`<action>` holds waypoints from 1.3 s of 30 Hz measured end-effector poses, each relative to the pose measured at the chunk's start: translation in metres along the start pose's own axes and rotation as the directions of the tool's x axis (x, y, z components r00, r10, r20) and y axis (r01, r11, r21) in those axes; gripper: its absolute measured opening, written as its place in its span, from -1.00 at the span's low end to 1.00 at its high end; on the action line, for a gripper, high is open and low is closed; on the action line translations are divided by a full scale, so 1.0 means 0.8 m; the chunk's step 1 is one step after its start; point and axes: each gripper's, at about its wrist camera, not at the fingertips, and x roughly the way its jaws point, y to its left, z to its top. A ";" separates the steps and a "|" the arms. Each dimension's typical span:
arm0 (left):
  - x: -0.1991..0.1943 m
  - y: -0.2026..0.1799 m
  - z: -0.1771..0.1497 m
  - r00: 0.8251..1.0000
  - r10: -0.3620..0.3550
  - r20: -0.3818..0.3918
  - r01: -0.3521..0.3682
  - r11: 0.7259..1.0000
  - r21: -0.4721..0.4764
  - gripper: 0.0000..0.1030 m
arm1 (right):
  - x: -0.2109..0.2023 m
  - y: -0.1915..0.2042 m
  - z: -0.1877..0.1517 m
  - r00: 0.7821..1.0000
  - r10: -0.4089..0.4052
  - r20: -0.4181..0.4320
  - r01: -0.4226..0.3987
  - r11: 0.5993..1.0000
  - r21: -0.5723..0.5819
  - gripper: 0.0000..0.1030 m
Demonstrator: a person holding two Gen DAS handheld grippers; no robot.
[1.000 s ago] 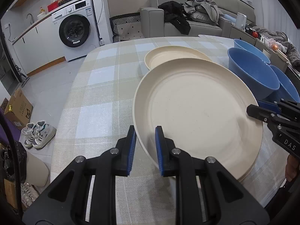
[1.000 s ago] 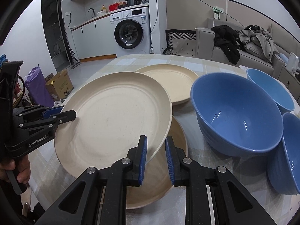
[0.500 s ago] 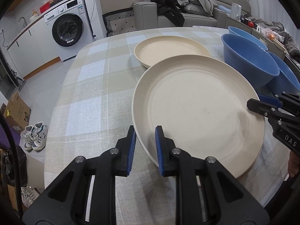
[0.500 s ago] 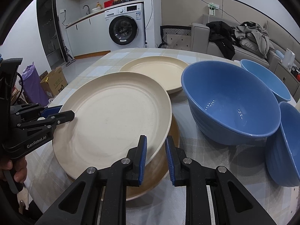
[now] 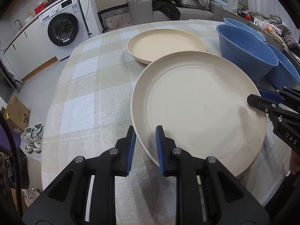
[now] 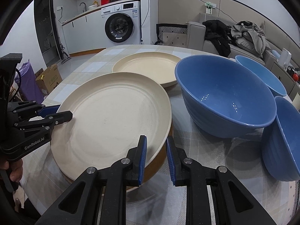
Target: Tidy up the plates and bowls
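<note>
Left gripper (image 5: 144, 144), jaws narrow, clamped on near-left rim of large cream plate (image 5: 198, 105). Right gripper (image 6: 155, 154), jaws narrow, clamped on opposite rim of same plate. Plate held by both, near the counter's (image 5: 84, 101) near edge.

Right wrist view only: second cream plate (image 6: 151, 170) directly beneath the held one, darker rim showing under its near edge; held plate tilted slightly, almost nested. Left wrist view gives just a thin sliver of that lower rim at the right. Also right view only: hand (image 6: 13, 170) gripping the left tool's handle at the left margin, cardboard box and purple bag on the floor beyond.

Farther, toward counter's middle: smaller cream plate (image 5: 166, 45), flat, close behind the held plate, apart from it. Along counter's right edge: big blue bowl (image 6: 225, 97), upright, just beside held plate; interior visible only in right view, outer wall mostly in left view. Second blue bowl (image 6: 281, 142) tilted, leaning at the near right. Third blue bowl (image 6: 262, 73) behind.

Left view only: pair of sneakers (image 5: 32, 138) on floor off counter's left edge.

Far: washing machine (image 6: 121, 25), grey sofa (image 5: 187, 9) with heaped clothes.
</note>
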 end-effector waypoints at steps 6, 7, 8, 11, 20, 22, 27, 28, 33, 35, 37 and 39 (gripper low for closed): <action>0.003 -0.002 0.000 1.000 -0.005 -0.012 0.005 1.000 0.001 -0.65 | 0.000 -0.001 -0.002 1.000 -0.001 -0.007 0.001 1.000 0.001 -0.55; 0.004 -0.002 0.000 1.000 -0.005 -0.014 0.005 1.000 0.001 -0.65 | 0.000 -0.001 -0.002 1.000 -0.001 -0.007 0.001 1.000 0.001 -0.55; 0.002 -0.004 -0.001 1.000 -0.006 -0.016 0.006 1.000 0.002 -0.65 | -0.001 -0.002 -0.002 1.000 0.000 -0.008 0.000 1.000 0.001 -0.55; 0.004 -0.004 -0.001 1.000 -0.009 -0.021 0.009 1.000 0.003 -0.64 | -0.001 -0.002 0.000 1.000 0.000 -0.009 0.000 1.000 0.001 -0.55; 0.008 -0.001 0.000 0.999 -0.032 -0.031 0.032 0.999 -0.005 -0.54 | -0.001 -0.005 -0.003 1.000 0.006 -0.013 -0.006 1.000 0.001 -0.54; 0.008 -0.001 0.001 0.999 -0.032 -0.035 0.032 0.999 -0.011 -0.49 | -0.001 -0.005 -0.003 1.000 0.008 -0.012 -0.008 1.000 0.000 -0.53; 0.001 0.002 0.002 0.999 -0.045 -0.031 0.044 0.998 -0.040 -0.08 | -0.007 -0.008 -0.003 1.000 0.012 0.003 -0.012 1.000 0.003 -0.37; -0.002 0.004 0.004 0.999 -0.044 -0.022 0.043 0.998 -0.050 0.07 | -0.009 -0.008 -0.002 1.000 0.013 0.010 -0.013 1.000 0.002 -0.34; -0.025 0.018 0.011 0.999 -0.034 0.034 0.037 0.995 -0.094 0.51 | -0.026 -0.006 0.004 0.998 0.024 0.049 -0.023 1.000 -0.010 0.03; -0.034 0.023 0.016 0.998 -0.024 0.056 0.030 0.994 -0.109 0.53 | -0.034 -0.007 0.010 0.998 0.026 0.063 -0.025 1.000 -0.017 0.24; -0.043 0.027 0.023 0.998 -0.022 0.066 0.030 0.993 -0.115 0.54 | -0.044 -0.008 0.018 0.996 0.026 0.090 -0.025 1.000 -0.020 0.62; -0.050 0.031 0.029 0.997 -0.026 0.076 0.035 0.991 -0.125 0.57 | -0.055 -0.009 0.025 0.993 0.030 0.116 -0.028 0.999 -0.025 0.76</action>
